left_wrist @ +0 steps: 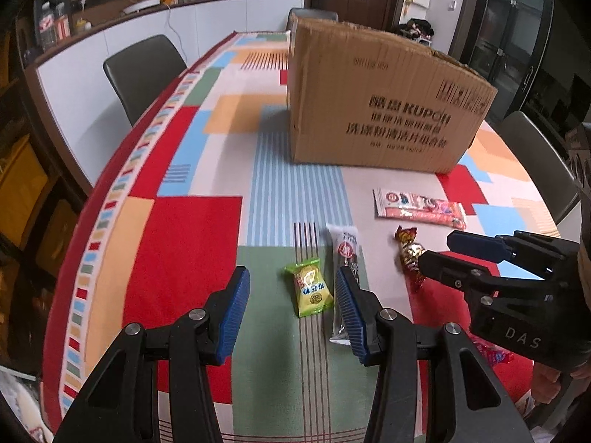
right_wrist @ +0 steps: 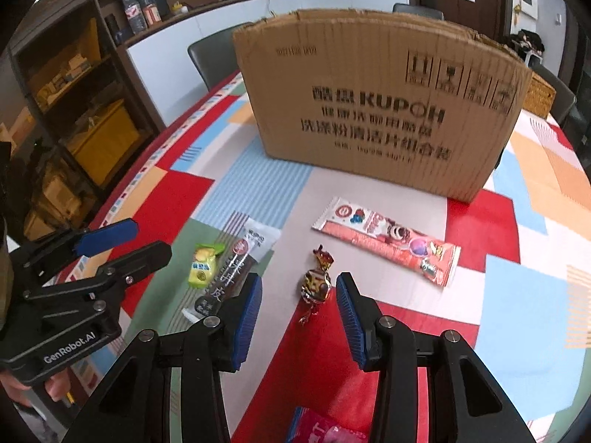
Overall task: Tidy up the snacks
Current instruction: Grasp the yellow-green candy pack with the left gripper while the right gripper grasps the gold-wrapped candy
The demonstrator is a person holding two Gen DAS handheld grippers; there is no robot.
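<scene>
In front of the cardboard box [right_wrist: 380, 103], both hand-held grippers are released: left [left_wrist: 291, 310] frames green candy [left_wrist: 309, 289]; right [right_wrist: 299, 310] frames foil-wrapped candy [right_wrist: 316, 284].

Two close wrist views, angled down, sharing the cardboard box [left_wrist: 384, 110].

The cardboard box [right_wrist: 373, 110] carries the brand "KUPOH" in bold black letters among lines of Chinese print too blurred to read, with a row of square handling symbols at its upper right. The left tool [right_wrist: 122, 243] bears "GenRobot.AI" in white on its black body. The right tool [left_wrist: 436, 254] shows the white letters "DAS" on its housing.
</scene>
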